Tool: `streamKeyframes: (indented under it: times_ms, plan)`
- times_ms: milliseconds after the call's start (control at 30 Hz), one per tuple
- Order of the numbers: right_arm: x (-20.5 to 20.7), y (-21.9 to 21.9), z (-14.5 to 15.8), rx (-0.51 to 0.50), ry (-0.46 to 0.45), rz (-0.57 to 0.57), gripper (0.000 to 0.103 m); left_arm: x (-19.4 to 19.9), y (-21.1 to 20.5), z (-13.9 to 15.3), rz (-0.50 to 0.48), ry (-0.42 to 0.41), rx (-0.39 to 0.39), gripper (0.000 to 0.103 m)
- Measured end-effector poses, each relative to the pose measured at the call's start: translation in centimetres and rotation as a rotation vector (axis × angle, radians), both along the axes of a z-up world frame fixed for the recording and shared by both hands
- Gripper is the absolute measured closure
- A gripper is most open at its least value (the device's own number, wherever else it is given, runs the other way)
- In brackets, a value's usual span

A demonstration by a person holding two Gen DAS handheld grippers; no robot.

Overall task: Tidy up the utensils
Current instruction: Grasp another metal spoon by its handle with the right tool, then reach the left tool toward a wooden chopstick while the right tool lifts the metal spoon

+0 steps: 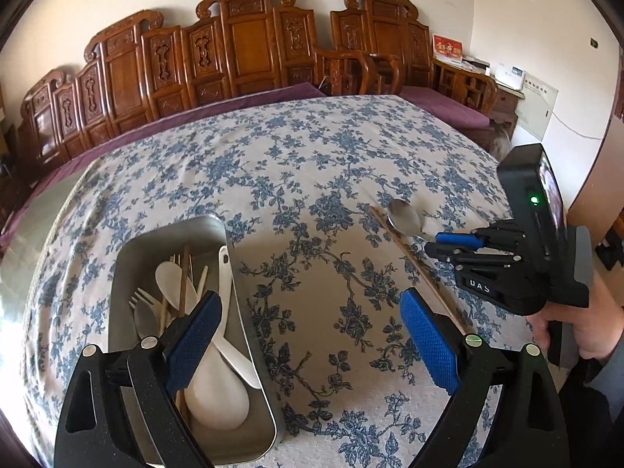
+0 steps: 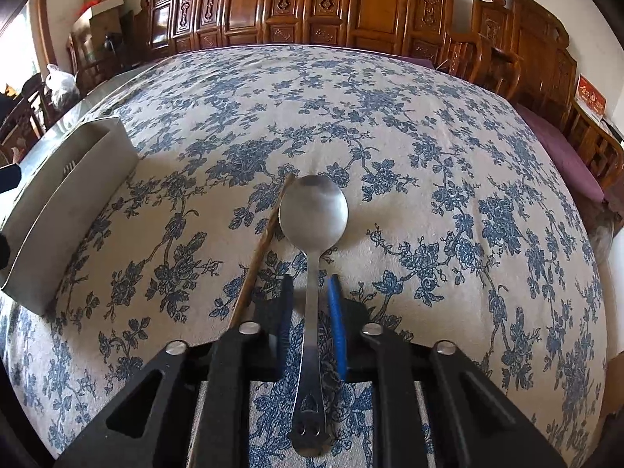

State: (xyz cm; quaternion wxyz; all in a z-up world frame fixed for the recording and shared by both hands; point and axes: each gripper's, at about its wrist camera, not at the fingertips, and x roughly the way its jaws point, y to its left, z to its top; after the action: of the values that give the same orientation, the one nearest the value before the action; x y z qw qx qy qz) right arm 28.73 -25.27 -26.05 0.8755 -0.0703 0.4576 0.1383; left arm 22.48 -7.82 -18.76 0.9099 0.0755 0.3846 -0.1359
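A metal spoon [image 2: 313,210] lies on the floral tablecloth, handle toward me. My right gripper [image 2: 310,292] straddles its handle with the jaws narrowed on either side; small gaps still show. A wooden chopstick [image 2: 261,249] lies just left of the spoon. In the left wrist view the spoon [image 1: 403,218], the chopstick [image 1: 417,265] and the right gripper [image 1: 448,243] show at right. My left gripper [image 1: 308,347] is open and empty, hovering beside a metal tray [image 1: 249,331] that holds white spoons, forks and chopsticks.
The tray's wall [image 2: 66,202] stands at the left in the right wrist view. Carved wooden chairs [image 1: 241,46] line the far side of the table. The tablecloth [image 2: 448,156] spreads to the right.
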Motion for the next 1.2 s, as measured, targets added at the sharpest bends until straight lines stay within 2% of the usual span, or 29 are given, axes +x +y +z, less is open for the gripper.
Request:
streamKeyframes:
  times_ms: [33,167,333,533,667,800,933,1000,1200]
  plan:
    - [0.1,-0.1,0.0,0.002,0.006,0.000,0.096,-0.1,-0.2,0.1,-0.001,-0.004,0.006,0.014]
    - [0.3,-0.5,0.0,0.020,0.024,0.004,0.096,-0.1,-0.8,0.2,-0.003,-0.013,0.029,0.014]
    - [0.4,-1.1,0.3,0.012,0.011,0.008,0.096,0.4,-1.4,0.0,-0.010,0.027,0.008,0.014]
    - [0.7,-3.4,1.6,0.081,-0.014,-0.028,0.096,1.0,-3.2,-0.3,-0.029,0.041,0.043,0.014]
    - [0.8,-4.9,2.2,0.118,-0.022,-0.053,0.096,1.7,-5.0,-0.4,-0.035,0.051,0.014,0.014]
    - [0.9,-5.9,2.7,0.152,-0.032,-0.072,0.096,2.4,-7.1,-0.6,-0.050,0.058,0.019,0.015]
    - [0.7,-6.5,3.3,0.170,-0.045,-0.077,0.096,3.1,-8.9,-1.4,-0.070,0.084,0.021,0.021]
    - [0.7,-6.8,3.4,0.176,-0.048,-0.080,0.096,3.4,-9.8,-2.1,-0.084,0.109,0.019,0.032]
    - [0.5,-7.6,3.7,0.200,-0.055,-0.097,0.096,4.0,-10.9,-4.0,-0.088,0.172,-0.006,0.051]
